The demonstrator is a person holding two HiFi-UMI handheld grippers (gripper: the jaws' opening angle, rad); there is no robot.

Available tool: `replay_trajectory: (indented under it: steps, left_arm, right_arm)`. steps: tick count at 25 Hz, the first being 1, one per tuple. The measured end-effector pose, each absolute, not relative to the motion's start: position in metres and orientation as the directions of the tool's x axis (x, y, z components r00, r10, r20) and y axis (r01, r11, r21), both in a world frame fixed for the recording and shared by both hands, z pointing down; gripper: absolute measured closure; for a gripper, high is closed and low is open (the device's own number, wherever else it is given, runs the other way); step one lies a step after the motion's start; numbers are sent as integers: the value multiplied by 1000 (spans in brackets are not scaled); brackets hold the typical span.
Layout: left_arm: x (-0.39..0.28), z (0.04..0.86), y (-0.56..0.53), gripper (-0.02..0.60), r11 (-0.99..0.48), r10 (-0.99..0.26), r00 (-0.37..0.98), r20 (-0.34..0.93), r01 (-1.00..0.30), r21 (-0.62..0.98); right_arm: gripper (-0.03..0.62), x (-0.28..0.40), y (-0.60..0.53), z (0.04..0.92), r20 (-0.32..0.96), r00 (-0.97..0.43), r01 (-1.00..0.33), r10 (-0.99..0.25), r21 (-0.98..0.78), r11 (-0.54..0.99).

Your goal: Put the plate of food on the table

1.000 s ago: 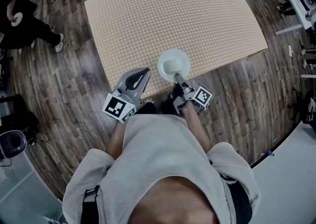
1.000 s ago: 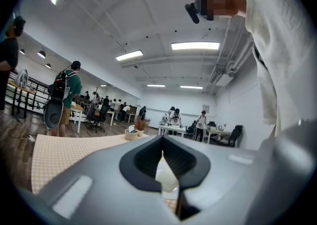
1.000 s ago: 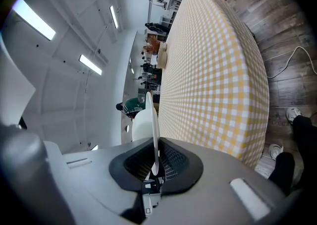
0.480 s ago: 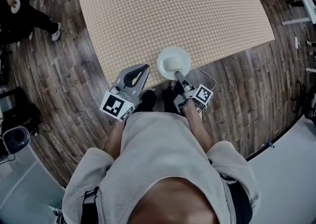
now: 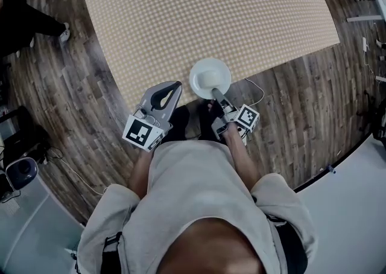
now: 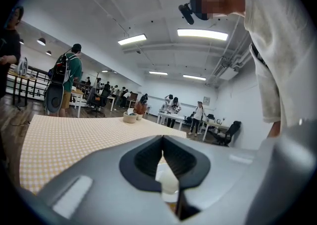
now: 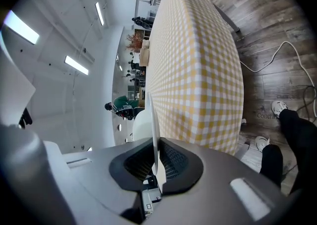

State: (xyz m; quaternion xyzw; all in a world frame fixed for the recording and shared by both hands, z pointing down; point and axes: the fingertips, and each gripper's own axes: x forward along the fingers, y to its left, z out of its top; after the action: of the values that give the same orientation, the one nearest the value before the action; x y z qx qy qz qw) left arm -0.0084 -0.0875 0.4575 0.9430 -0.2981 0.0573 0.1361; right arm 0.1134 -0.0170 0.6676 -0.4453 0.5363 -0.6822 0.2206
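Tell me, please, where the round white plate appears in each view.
Head view: the round white plate at centre, over the near edge of the yellow-and-white checked tablecloth, in the right tongs.
Left gripper view: cannot tell; only a pale patch shows past the shut left tongs.
Right gripper view: the plate stands edge-on, lower centre.
Shared landmark: that tablecloth.

A: What is lying on the wooden floor (image 5: 301, 116)?
B: A white cable (image 5: 260, 90) is curling at two o'clock, and a person in dark clothes (image 5: 24, 19) is standing at ten o'clock.
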Motion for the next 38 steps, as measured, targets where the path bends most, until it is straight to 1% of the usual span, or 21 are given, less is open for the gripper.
replay_trajectory:
  steps: [12, 18, 24, 31, 38]
  left_arm:
    - [-4, 471, -86, 574, -764, -558, 803, 207, -595, 249]
    - [6, 475, -114, 574, -743, -571, 792, 216, -611, 274]
    - [3, 473, -109, 574, -731, -586, 782, 213, -623, 277]
    - [-10, 478, -131, 574, -706, -606, 761, 233, -649, 285]
    - [-15, 476, -95, 574, -703, -619, 753, 225, -658, 269]
  right_arm:
    - [574, 119, -22, 680, 373, -525, -173, -765, -927, -333]
    - [572, 135, -75, 688, 382, -537, -190, -752, -923, -333]
    - [572, 134, -110, 686, 350, -545, -190, -762, -936, -294]
    - [572, 132, -184, 686, 316, -543, -173, -778, -949, -265]
    - [572, 134, -202, 681, 291, -530, -183, -797, -956, -227]
